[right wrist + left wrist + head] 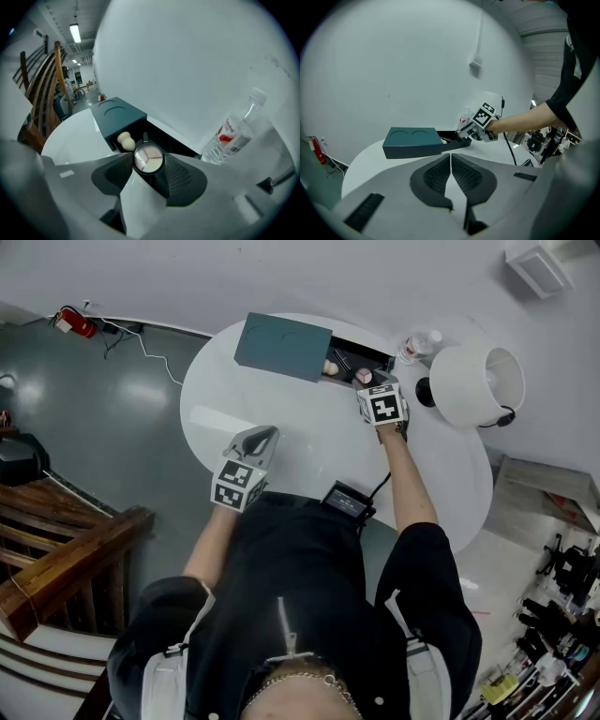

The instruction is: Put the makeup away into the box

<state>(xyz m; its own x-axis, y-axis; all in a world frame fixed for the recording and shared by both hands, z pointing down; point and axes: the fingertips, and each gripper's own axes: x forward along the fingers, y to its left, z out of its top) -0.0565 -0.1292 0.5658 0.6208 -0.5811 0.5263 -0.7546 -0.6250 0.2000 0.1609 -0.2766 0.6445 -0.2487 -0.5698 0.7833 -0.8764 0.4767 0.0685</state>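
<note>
White round table [309, 456] against a plain white wall, that's the whole setup. Sitting on it toward the wall is a dark teal box [281, 346] with its black tray [174, 143] slid out to one side. There's already a little beige sponge [124, 140] lying in the tray, right by the teal part.

The right gripper [371, 382] is clamped on a round compact [148, 158] with a three-part pale powder pan, and it's holding it right at the open tray, just beside the sponge. The left gripper [450, 161] is over the near side of the table, well away from the box, jaws pressed together with nothing in them.

Other stuff: a water bottle [236, 131] just past the tray, a white lamp [478, 382] next to it, and a small black device [347, 500] with a cable at the near edge.
</note>
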